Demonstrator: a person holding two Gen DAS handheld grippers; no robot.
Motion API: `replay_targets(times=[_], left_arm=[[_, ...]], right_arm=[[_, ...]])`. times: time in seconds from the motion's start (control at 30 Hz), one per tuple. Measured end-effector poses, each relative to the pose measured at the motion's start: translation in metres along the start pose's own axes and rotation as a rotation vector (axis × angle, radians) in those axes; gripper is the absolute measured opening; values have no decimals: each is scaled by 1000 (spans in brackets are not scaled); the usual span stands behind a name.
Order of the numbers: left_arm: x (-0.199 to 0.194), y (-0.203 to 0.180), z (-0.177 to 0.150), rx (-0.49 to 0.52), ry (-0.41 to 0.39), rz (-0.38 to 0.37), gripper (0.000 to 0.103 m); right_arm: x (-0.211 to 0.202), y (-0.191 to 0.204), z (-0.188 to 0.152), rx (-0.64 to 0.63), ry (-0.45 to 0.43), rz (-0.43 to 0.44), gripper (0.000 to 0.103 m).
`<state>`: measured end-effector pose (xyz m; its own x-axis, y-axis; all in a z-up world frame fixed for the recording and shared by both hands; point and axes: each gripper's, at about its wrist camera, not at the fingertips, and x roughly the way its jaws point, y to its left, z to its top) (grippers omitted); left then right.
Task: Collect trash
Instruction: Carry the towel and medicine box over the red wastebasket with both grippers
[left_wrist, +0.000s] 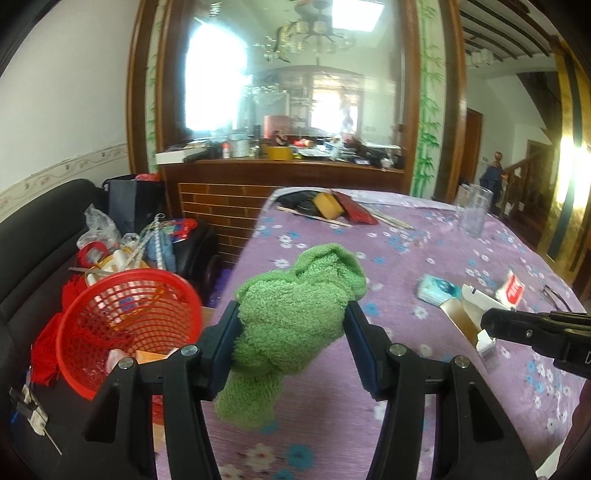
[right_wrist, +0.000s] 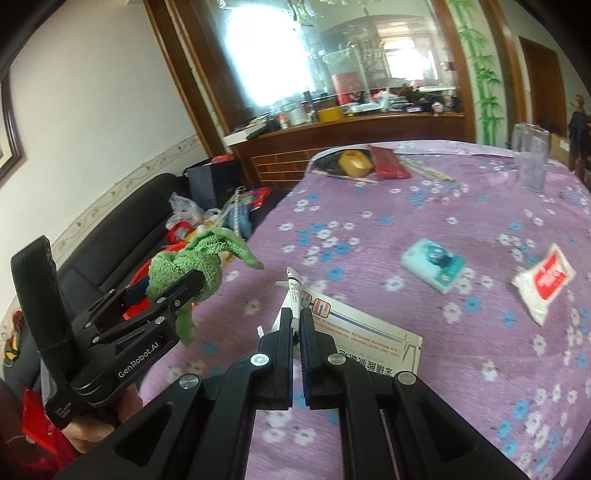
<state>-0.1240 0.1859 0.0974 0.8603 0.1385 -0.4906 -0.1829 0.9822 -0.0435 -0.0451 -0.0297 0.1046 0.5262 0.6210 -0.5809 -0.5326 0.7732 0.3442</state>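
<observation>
Left wrist view: the left gripper (left_wrist: 291, 339) clamps a green towel (left_wrist: 295, 317) above the table (left_wrist: 406, 251). Beside it, the red basket (left_wrist: 125, 325) holds scraps, hard to identify.

Right wrist view: the right gripper (right_wrist: 295, 325) pinches a flattened box (right_wrist: 369, 339), partly hidden by its fingers.

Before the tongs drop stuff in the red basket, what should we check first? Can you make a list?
1. Left tongs squeezing the green towel: ok.
2. Right tongs pinching the flattened paper box: ok.
3. Red basket has room left inside: ok.
4. Paper box hanging right over the basket: not ok, it is over the purple tablecloth.
5. Table cleared: not ok, the blue tissue pack and red-and-white packet remain.
6. Towel counts as trash: cannot tell.
</observation>
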Motion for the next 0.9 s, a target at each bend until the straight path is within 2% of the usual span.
replay_targets(times=[0.5, 0.9], left_arm=[[-8, 117, 18, -171, -47, 182, 55], [1, 187, 12, -277, -37, 284, 55]], right_arm=[[59, 76, 63, -16, 48, 221, 5], [121, 157, 101, 2, 91, 463, 5]])
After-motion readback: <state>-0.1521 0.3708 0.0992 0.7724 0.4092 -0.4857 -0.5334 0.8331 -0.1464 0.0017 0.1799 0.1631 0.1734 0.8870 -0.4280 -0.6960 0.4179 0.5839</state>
